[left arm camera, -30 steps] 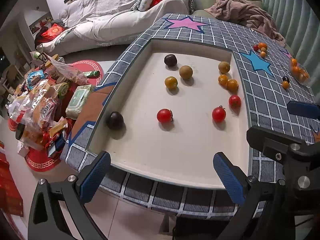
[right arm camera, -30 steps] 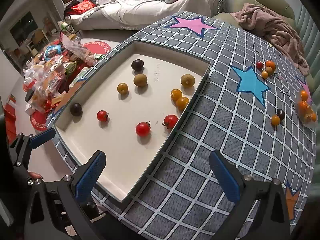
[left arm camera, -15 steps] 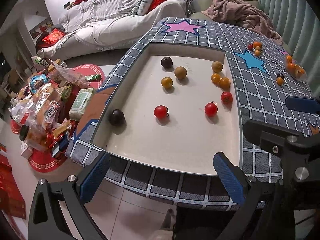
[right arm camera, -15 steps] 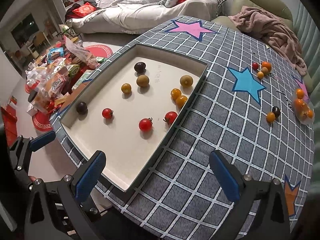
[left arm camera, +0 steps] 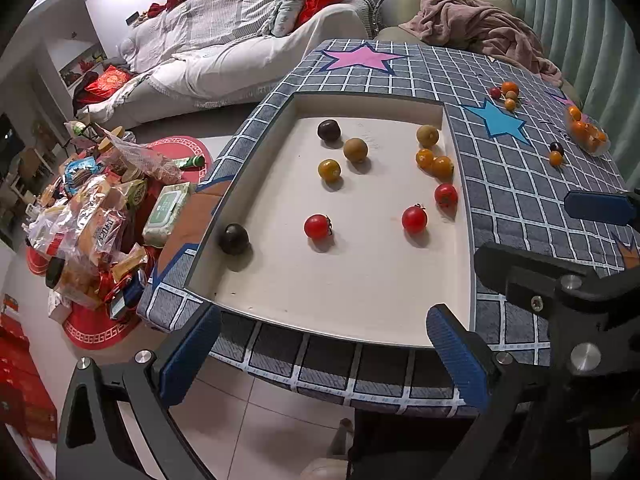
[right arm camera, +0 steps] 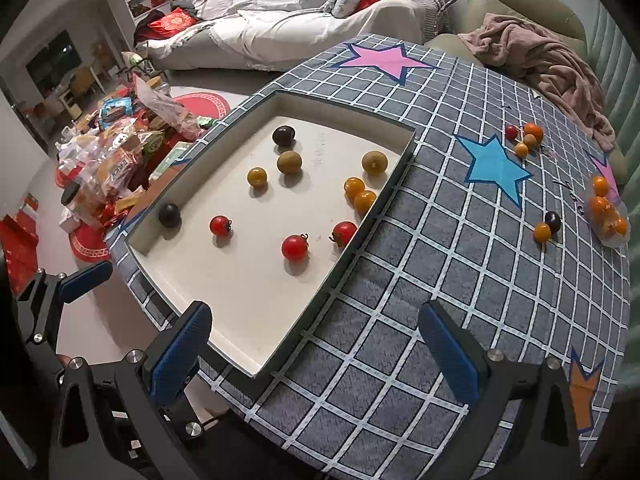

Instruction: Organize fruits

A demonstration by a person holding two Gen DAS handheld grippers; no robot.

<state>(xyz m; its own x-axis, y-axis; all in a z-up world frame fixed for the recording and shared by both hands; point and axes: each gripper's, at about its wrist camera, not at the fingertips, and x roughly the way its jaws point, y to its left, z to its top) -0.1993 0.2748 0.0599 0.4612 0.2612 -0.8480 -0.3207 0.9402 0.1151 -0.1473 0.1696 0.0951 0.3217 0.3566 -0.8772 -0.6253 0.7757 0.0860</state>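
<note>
Left wrist view
Left gripper [left arm camera: 320, 356]: jaws spread wide, holding nothing, hanging off the near edge of the table [left arm camera: 520, 184], above the floor.
Tray [left arm camera: 360, 292]: a pale recess sunk into the checked cover, fruit loose on it.
Red tomatoes: three, one mid-tray [left arm camera: 317, 226], one right of it [left arm camera: 414, 219], one against the right wall [left arm camera: 445, 195].
Dark fruit: one [left arm camera: 234, 239] at the left wall, one [left arm camera: 329, 129] at the far end.
Orange pair [left arm camera: 434, 162]: touching each other beside the right wall.
Right gripper [left arm camera: 600, 208]: only a blue pad and black frame showed at the right edge.

Right wrist view
Right gripper [right arm camera: 316, 354]: jaws spread, empty, over the near corner of the tray [right arm camera: 248, 304].
Brown fruit: two, one [right arm camera: 289, 161] mid-tray, one [right arm camera: 374, 161] near the far right corner.
Yellow one [right arm camera: 257, 177]: alone, left of the nearer brown fruit.
Cover, far side: a small cluster [right arm camera: 525, 138] by the blue star [right arm camera: 494, 168]; a dark and orange pair [right arm camera: 548, 226]; oranges in a clear bag [right arm camera: 608, 212].

Progress
Judgement: early. Colours lay mixed in the tray, several fruits sat outside it, and neither claw held anything; nearly all the sorting looked left to do.
</note>
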